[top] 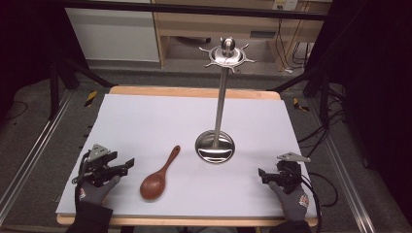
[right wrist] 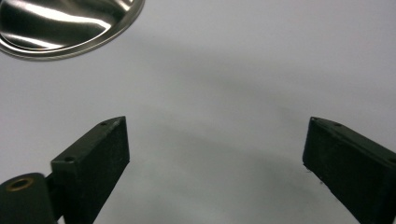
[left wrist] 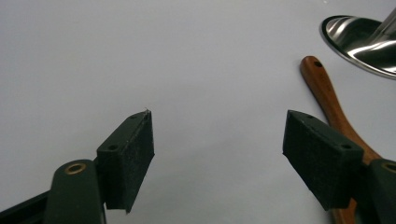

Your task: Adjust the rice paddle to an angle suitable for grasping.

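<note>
A brown wooden spoon (top: pixel 159 175) lies on the white table cover, bowl toward the front, handle pointing to the back right. Its handle (left wrist: pixel 332 107) runs past the right jaw in the left gripper view. A steel utensil stand (top: pixel 215 145) rises behind it, with a round base (left wrist: pixel 362 43) (right wrist: pixel 65 25) and a hooked crown (top: pixel 227 54) on top. My left gripper (top: pixel 127 164) rests at the front left, open and empty, just left of the spoon. At the front right my right gripper (top: pixel 262 174) sits open and empty, short of the stand's base.
The white cover (top: pixel 155 121) spreads over a wooden table (top: pixel 194 91). Metal rails (top: pixel 29 160) run along both sides on the floor. Cables (top: pixel 318 133) trail to the right. A wooden cabinet (top: pixel 214 24) stands beyond the table.
</note>
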A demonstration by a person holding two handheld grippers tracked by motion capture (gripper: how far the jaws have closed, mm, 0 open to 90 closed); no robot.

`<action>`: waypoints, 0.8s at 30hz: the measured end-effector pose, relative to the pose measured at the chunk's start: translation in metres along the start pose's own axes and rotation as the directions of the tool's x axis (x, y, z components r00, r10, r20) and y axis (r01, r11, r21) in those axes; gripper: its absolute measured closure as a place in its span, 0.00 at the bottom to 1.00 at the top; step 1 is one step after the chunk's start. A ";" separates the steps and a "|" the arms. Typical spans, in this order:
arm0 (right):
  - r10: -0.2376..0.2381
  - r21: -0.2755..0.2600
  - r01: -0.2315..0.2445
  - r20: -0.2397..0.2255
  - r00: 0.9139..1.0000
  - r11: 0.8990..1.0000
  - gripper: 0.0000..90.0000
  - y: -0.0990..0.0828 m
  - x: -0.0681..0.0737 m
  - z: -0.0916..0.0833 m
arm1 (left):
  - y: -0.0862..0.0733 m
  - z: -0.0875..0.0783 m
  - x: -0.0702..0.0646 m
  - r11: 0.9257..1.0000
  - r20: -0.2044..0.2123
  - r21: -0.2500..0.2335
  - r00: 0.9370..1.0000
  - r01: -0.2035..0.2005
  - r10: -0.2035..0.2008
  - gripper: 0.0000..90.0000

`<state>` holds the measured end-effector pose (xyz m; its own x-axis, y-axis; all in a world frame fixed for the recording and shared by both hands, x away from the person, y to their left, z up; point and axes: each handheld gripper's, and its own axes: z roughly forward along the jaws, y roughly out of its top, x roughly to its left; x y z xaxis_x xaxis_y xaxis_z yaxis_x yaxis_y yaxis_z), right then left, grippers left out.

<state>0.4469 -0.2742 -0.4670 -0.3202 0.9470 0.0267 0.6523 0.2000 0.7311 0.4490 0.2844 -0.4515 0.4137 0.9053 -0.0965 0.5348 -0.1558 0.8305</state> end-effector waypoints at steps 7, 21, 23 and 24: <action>-0.020 -0.029 0.020 0.000 1.000 0.999 0.18 -0.002 0.003 -0.003 | 0.007 -0.004 -0.012 1.000 0.022 -0.010 0.999 -0.028 0.028 0.28; -0.019 -0.015 0.020 0.030 0.999 1.000 0.22 -0.005 0.004 -0.004 | 0.021 0.003 -0.028 0.995 0.039 0.043 0.996 -0.087 0.085 0.30; -0.017 -0.019 0.017 0.029 0.999 1.000 0.23 -0.005 0.004 -0.005 | 0.024 0.002 -0.030 0.995 0.045 0.042 0.995 -0.095 0.093 0.31; -0.016 -0.019 0.017 0.027 1.000 1.000 0.23 -0.005 0.004 -0.005 | 0.025 0.002 -0.031 0.994 0.049 0.042 0.994 -0.098 0.096 0.32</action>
<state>0.4391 -0.2727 -0.4667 -0.3122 0.9500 -0.0033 0.6337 0.2108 0.7443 0.4512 0.2516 -0.4287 0.4984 0.8659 -0.0428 0.5219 -0.2603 0.8123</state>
